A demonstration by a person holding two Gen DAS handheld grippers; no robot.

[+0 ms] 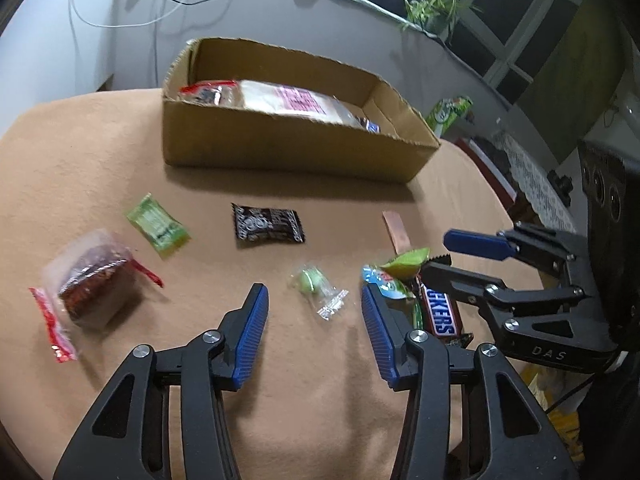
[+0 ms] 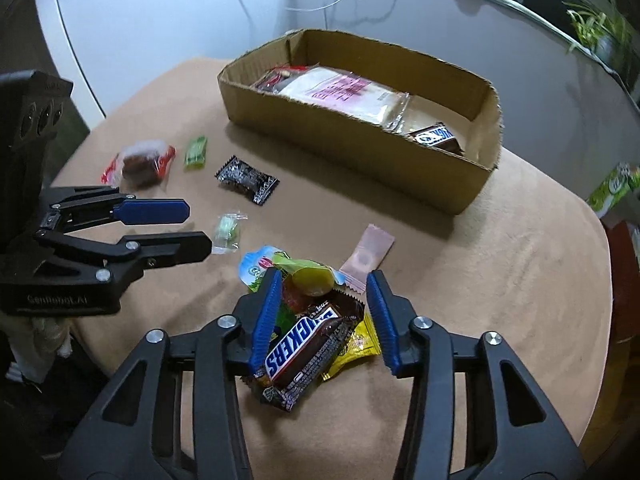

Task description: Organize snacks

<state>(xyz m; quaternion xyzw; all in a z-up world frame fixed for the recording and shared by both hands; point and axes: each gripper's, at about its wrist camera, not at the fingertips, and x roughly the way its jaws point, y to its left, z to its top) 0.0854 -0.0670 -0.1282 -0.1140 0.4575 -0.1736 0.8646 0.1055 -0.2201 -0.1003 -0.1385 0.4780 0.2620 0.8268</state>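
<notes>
A cardboard box (image 1: 280, 148) (image 2: 360, 152) stands at the back of the tan table and holds a white-and-pink packet (image 2: 344, 94) and a Snickers bar (image 2: 436, 138). My left gripper (image 1: 314, 300) (image 2: 196, 228) is open, with a small green candy in clear wrap (image 1: 316, 286) (image 2: 227, 232) on the table just ahead between its fingers. My right gripper (image 2: 324, 284) (image 1: 436, 254) is open above a pile of snacks, with a Snickers bar (image 2: 308, 344) (image 1: 438, 312) between its fingers. A green-yellow candy (image 2: 310, 278) lies on the pile.
Loose on the table: a wrapped brown cake (image 1: 90, 280) (image 2: 140, 164), a green packet (image 1: 158, 226) (image 2: 196, 152), a black packet (image 1: 268, 224) (image 2: 246, 178) and a pink sachet (image 1: 396, 232) (image 2: 368, 254). A plant (image 1: 432, 4) and a green carton (image 1: 448, 112) stand behind.
</notes>
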